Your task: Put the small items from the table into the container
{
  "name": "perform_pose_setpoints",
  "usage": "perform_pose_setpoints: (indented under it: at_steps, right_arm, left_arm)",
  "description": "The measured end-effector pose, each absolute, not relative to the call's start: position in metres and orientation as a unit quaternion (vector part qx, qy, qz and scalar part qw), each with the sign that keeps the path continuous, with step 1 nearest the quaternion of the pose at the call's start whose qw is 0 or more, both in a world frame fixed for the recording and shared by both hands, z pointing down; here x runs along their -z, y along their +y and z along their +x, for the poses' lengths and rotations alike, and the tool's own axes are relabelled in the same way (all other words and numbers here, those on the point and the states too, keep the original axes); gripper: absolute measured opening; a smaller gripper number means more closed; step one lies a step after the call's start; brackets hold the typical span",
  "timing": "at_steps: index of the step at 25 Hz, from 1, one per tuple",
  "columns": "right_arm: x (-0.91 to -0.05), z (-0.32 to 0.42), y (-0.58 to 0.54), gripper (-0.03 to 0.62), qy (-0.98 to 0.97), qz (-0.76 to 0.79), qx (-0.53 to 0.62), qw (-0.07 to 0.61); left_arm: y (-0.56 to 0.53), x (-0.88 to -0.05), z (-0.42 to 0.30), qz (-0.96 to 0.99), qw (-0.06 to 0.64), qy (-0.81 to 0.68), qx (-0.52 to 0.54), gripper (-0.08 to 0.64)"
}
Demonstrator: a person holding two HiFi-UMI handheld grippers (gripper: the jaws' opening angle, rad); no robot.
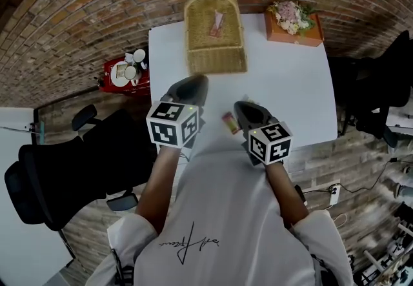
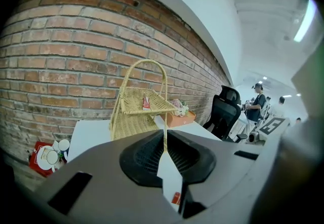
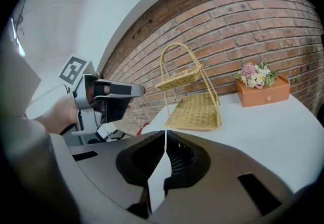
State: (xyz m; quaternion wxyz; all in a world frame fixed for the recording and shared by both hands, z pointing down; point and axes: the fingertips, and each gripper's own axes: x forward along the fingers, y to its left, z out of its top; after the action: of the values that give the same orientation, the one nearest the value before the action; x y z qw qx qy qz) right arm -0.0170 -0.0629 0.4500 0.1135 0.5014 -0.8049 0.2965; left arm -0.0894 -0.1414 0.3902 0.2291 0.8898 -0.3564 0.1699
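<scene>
A two-tier wicker basket (image 1: 215, 33) stands at the far side of the white table (image 1: 290, 84); a small red-and-white packet (image 1: 216, 22) lies on its upper shelf. Another small red-and-yellow item (image 1: 229, 122) lies on the table between my grippers. My left gripper (image 1: 197, 82) hovers near the basket's front edge, jaws together with nothing between them. In the left gripper view the basket (image 2: 139, 109) and the packet (image 2: 146, 101) are ahead of the left gripper (image 2: 164, 142). My right gripper (image 1: 242, 108) is shut and empty, just right of the item; the right gripper (image 3: 165, 139) faces the basket (image 3: 195, 109).
An orange box with flowers (image 1: 293, 23) sits at the table's far right corner. A red box with cups (image 1: 124, 73) stands on the floor left of the table. Black office chairs (image 1: 39, 175) stand on the left. Brick wall lies behind the table. A person (image 2: 255, 101) stands far off.
</scene>
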Motion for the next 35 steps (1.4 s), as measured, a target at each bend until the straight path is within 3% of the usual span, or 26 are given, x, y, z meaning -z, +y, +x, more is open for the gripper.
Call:
perform_pose_setpoints:
  at_steps: [25, 33, 35]
  right_arm:
    - [-0.462, -0.022, -0.047, 0.023, -0.808, 0.493, -0.284, 0.154]
    - [-0.538, -0.028, -0.023, 0.026, -0.79, 0.45, -0.316, 0.271]
    - [-0.554, -0.031, -0.016, 0.072, -0.784, 0.44, -0.321, 0.297]
  left_arm:
    - [-0.064, -0.452, -0.109, 0.879, 0.278, -0.352, -0.164, 0.009]
    - [-0.062, -0.461, -0.108, 0.876, 0.295, -0.348, -0.159, 0.009]
    - [-0.059, -0.463, -0.107, 0.875, 0.298, -0.344, -0.163, 0.009]
